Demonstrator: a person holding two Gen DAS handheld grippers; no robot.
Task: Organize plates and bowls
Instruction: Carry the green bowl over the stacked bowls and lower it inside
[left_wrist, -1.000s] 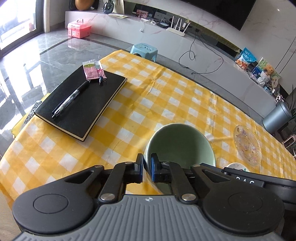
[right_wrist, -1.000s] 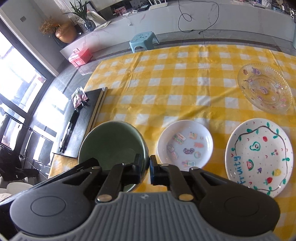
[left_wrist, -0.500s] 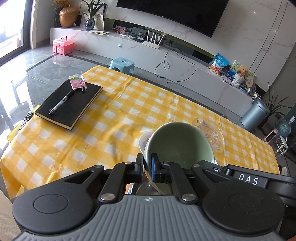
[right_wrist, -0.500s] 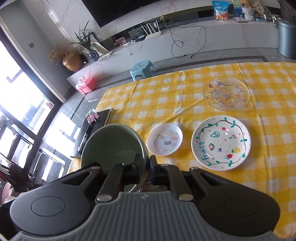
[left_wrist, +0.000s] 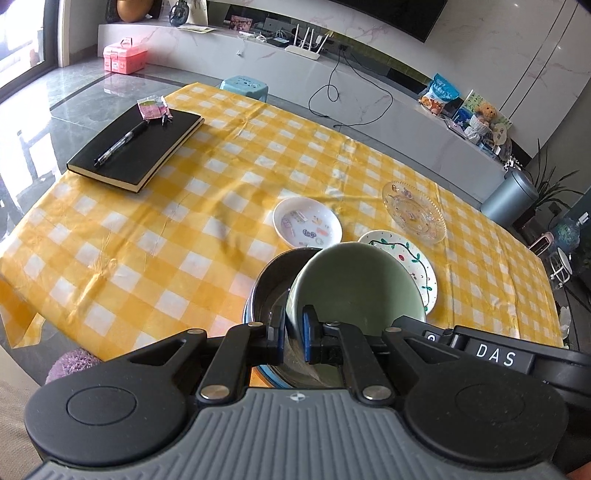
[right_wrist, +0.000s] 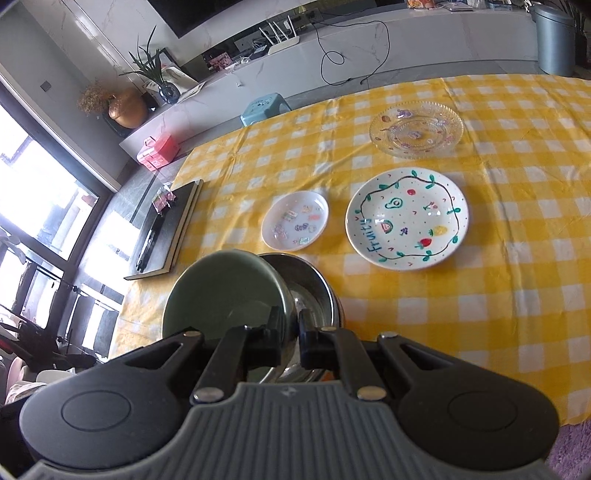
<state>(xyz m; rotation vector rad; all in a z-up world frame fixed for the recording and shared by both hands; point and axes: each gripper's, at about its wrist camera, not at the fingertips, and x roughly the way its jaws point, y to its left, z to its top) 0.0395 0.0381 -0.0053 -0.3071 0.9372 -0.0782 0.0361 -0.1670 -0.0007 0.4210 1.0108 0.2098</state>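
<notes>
Green bowl (left_wrist: 354, 284) is pinched by its rim on both sides, left gripper (left_wrist: 293, 330) and right gripper (right_wrist: 291, 334) each clamped narrow on it. It hangs tilted right over the steel bowl (right_wrist: 314, 288) at the table's near edge, so nesting looks like basically straight down.

free: bare cloth (left_wrist: 155, 236) left of bowls; blocked: notebook (left_wrist: 136, 147) far-left | plates (right_wrist: 406, 218) right
</notes>
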